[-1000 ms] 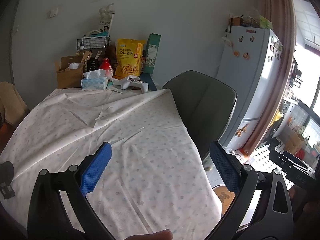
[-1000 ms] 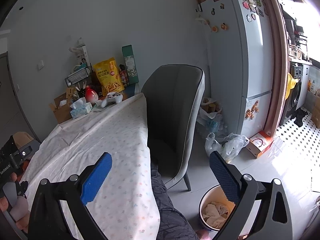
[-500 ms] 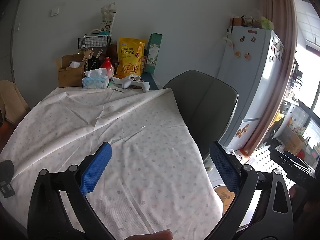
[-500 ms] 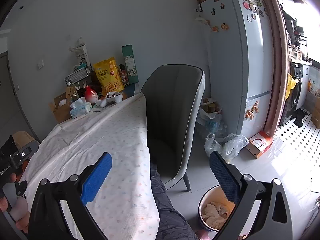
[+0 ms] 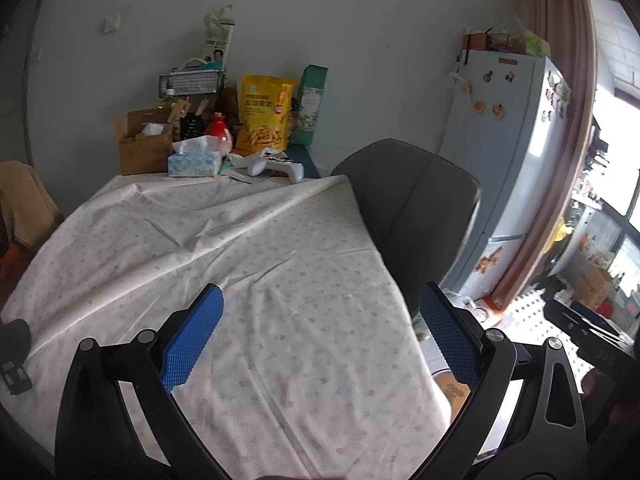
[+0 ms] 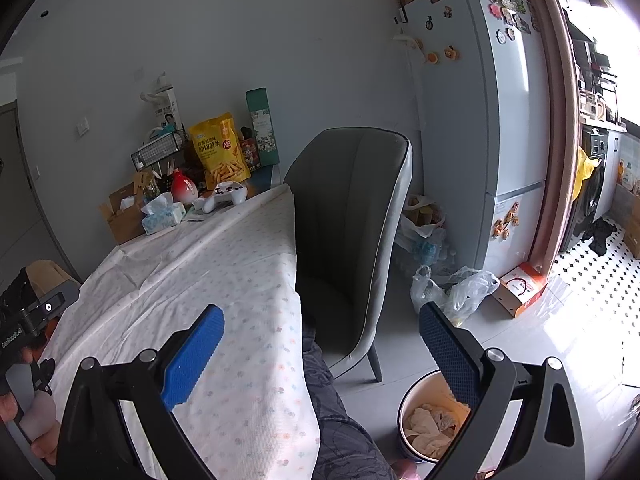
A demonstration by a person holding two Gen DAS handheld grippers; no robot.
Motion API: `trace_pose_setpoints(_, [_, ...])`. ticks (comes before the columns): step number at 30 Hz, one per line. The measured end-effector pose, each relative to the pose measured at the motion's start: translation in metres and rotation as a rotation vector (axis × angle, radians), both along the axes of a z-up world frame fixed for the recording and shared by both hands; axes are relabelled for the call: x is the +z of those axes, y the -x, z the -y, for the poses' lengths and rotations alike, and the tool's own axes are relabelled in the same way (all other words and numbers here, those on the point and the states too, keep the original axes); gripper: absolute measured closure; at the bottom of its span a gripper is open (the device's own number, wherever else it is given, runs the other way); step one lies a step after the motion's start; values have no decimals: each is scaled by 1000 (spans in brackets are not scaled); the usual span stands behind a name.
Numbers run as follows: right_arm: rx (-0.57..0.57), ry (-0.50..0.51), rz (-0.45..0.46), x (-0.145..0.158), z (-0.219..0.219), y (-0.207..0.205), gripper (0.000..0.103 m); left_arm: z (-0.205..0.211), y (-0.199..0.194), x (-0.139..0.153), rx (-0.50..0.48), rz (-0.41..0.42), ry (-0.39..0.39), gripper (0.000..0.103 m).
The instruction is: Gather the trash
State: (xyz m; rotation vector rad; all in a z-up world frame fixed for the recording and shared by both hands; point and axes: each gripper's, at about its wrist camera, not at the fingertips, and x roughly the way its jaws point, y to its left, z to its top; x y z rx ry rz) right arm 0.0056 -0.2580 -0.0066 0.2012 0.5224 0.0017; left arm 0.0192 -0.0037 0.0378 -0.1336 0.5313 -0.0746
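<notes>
left hand-held gripper (image 5: 320, 336) drifted slightly | right hand-held gripper (image 6: 320, 338) unmoved | both spread wide, holding nothing

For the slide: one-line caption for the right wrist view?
Open right gripper above tablecloth edge, grey chair ahead, tissue-filled trash bin on floor.

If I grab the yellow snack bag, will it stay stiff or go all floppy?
Probably floppy: the snack bag is thin, crinkly film leaning on things behind it. It likely weighs little, so a push could tip it. Its glossy skin might slip between fingers.
</notes>
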Motion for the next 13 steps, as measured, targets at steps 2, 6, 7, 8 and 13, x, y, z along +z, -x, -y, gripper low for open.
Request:
trace_pose_setpoints(2, [3,-2,-3,0,0,-1,8,0,0,-2,-4,-3,-1,6])
trace_pose_setpoints(6, [6,-3,-6,0,-1,-2,7,2,-2,-3,-12,-13,-7,6])
trace_pose_setpoints(7, [6,-4,-6,0,-1,-2,7,3,-2,-3,-16,-16,-7,6])
trace_pose_setpoints(8, [4,-2,-6,0,-1,-2,7,3,-2,-4,-21,-18,-6,6])
trace_pose_setpoints(13, [5,-4,-11,-2,0,-3,7,5,-2,-5,-24,-18,-12,6])
